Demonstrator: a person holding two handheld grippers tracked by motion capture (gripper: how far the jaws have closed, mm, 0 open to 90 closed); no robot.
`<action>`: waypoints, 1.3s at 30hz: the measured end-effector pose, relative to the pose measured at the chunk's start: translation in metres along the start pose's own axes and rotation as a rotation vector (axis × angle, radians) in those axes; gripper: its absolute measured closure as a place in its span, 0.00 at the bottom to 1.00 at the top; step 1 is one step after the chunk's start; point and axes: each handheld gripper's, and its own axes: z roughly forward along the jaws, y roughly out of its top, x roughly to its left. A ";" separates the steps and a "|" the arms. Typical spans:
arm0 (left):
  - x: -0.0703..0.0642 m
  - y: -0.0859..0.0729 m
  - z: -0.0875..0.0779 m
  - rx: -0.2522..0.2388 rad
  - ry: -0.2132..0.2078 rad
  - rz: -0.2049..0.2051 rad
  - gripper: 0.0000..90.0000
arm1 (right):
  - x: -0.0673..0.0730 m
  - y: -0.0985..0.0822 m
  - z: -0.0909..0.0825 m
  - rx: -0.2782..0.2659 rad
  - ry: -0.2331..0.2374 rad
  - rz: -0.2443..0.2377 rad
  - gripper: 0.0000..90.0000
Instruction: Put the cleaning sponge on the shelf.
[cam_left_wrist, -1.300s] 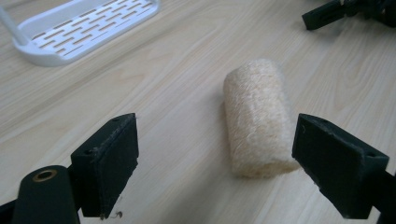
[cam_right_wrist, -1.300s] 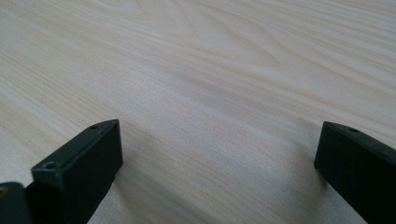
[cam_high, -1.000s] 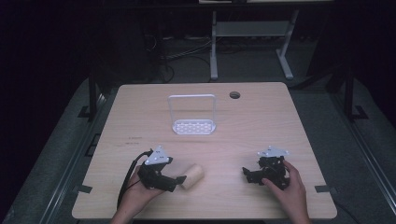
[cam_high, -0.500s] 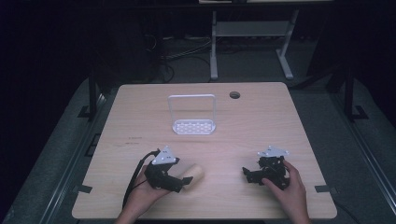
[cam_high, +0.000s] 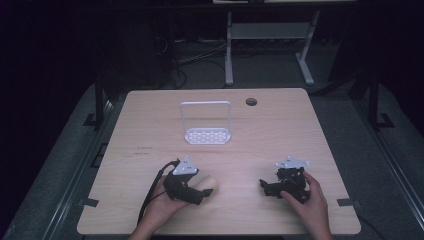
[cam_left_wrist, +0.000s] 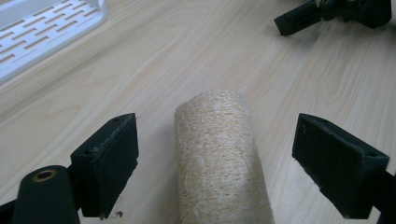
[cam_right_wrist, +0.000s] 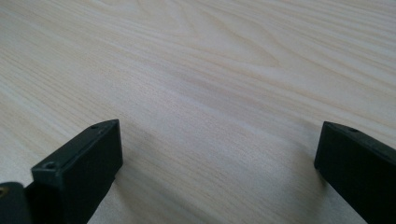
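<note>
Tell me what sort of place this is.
Probably a lab or workshop set up for recording, not a home. A bare wooden table stands in a dark room, with loose cables and a metal stand on the floor behind it, and a person works with a hand-held left gripper and right gripper.

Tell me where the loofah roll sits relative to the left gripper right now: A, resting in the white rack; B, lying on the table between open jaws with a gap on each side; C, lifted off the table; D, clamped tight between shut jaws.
B: in the left gripper view the loofah roll lies on the table between the left gripper's open jaws, with wood visible on both sides of it.
</note>
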 end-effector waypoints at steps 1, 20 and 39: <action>-0.001 0.000 0.002 0.006 0.000 0.005 0.16 | 0.000 0.000 0.000 0.000 0.000 0.001 0.01; -0.008 -0.008 0.021 0.077 0.032 0.038 0.16 | 0.000 0.000 0.000 0.000 0.001 -0.001 0.01; -0.007 -0.011 0.023 0.091 0.025 0.041 0.38 | 0.000 0.000 0.000 0.001 0.001 -0.001 0.01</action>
